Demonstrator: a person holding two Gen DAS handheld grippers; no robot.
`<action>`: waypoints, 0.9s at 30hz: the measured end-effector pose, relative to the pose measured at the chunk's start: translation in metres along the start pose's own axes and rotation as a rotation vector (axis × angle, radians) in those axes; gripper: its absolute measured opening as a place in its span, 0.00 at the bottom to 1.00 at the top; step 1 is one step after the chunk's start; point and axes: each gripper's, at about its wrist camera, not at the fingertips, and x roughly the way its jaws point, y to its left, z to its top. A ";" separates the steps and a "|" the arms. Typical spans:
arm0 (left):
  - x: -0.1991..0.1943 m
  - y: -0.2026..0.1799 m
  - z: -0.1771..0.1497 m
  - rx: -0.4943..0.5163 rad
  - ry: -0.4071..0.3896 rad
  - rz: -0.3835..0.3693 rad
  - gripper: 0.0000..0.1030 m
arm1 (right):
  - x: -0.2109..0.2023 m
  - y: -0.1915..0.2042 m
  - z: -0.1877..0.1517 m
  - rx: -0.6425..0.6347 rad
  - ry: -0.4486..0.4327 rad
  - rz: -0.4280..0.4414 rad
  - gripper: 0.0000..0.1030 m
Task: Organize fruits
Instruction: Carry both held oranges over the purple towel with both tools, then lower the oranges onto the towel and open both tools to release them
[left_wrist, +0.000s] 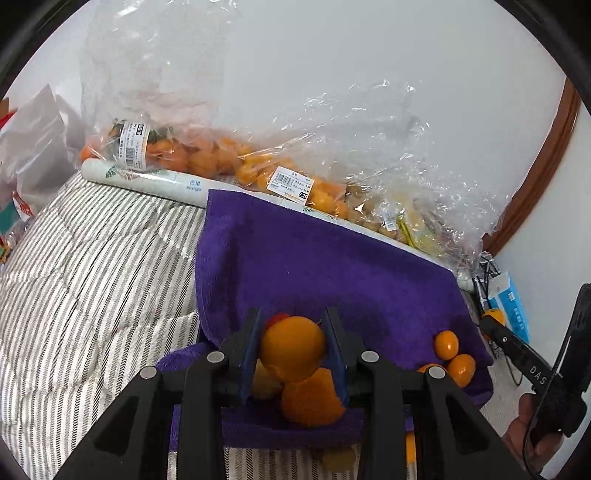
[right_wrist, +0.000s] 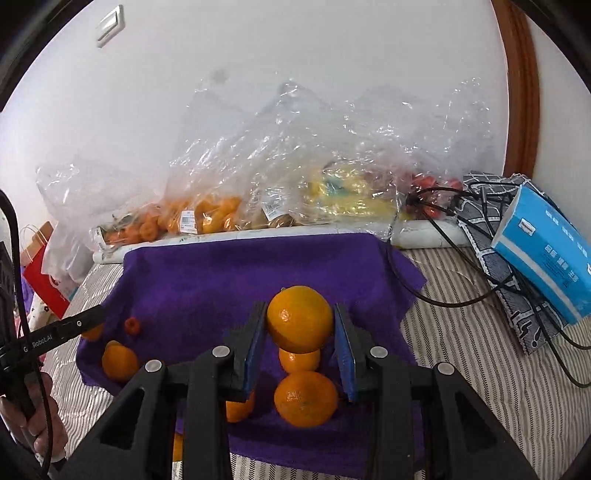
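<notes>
A purple towel (left_wrist: 314, 266) lies over a box on the striped bed; it also shows in the right wrist view (right_wrist: 240, 273). My left gripper (left_wrist: 293, 347) is shut on an orange (left_wrist: 291, 349) above the towel, with another orange (left_wrist: 310, 398) below it. My right gripper (right_wrist: 300, 325) is shut on an orange (right_wrist: 300, 319), held above two more oranges (right_wrist: 306, 398) on the towel. Small kumquats (left_wrist: 446, 344) and a small red fruit (right_wrist: 132, 325) also lie on the towel. The right gripper's tip (left_wrist: 495, 328) shows at the left wrist view's right edge.
Clear plastic bags of oranges (left_wrist: 207, 155), yellow fruit (right_wrist: 347, 195) and red fruit (right_wrist: 428, 184) line the wall behind the towel. A blue tissue pack (right_wrist: 546, 247) and black cables (right_wrist: 461, 266) lie at the right. Paper bags (right_wrist: 44, 273) stand at the left. A striped quilt (left_wrist: 92, 277) covers the bed.
</notes>
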 end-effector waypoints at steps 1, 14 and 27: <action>0.000 0.000 0.000 0.005 -0.001 0.007 0.31 | 0.001 0.000 0.000 -0.001 0.001 0.004 0.34; 0.006 -0.001 -0.003 0.011 0.020 0.002 0.31 | 0.023 0.026 -0.016 -0.075 0.068 0.033 0.34; 0.009 -0.001 -0.004 0.010 0.028 0.005 0.31 | 0.031 0.033 -0.020 -0.106 0.080 0.019 0.34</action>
